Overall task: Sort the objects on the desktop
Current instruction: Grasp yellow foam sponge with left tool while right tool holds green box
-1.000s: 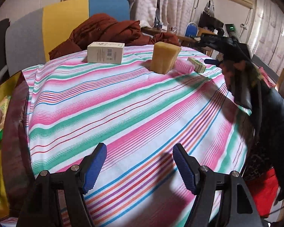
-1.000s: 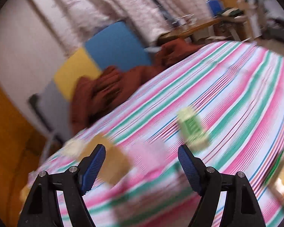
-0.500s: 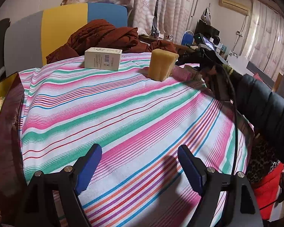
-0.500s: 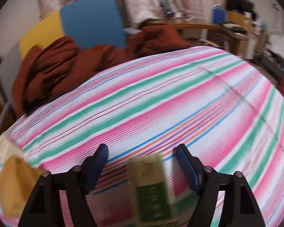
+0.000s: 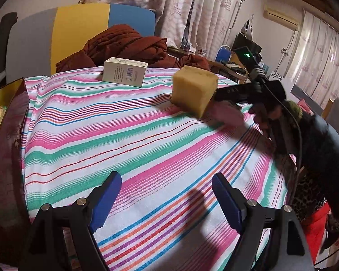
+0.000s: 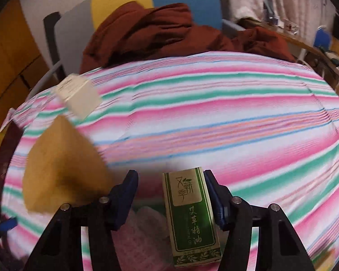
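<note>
A small green and cream box [image 6: 189,212] lies between the fingers of my right gripper [image 6: 170,187]. It touches the right finger, and a gap is left at the left finger, so the jaws stand open around it. Under the gripper lies a pink ribbed item [image 6: 142,223]. A yellow sponge block [image 5: 194,90] and a white carton [image 5: 124,73] sit further back on the striped tablecloth [image 5: 101,135]. My left gripper [image 5: 167,192] hovers open and empty over the near cloth. In the left wrist view the green box is hidden.
A brown coat [image 5: 124,45] is heaped on a grey, yellow and blue chair [image 5: 79,22] behind the table. A dark bag [image 5: 9,146] stands at the table's left edge. A person's dark sleeve [image 5: 323,146] reaches in from the right.
My right gripper has come down over the green box and its fingers have narrowed around it. The left gripper stays open and has shifted slightly over the near cloth.
</note>
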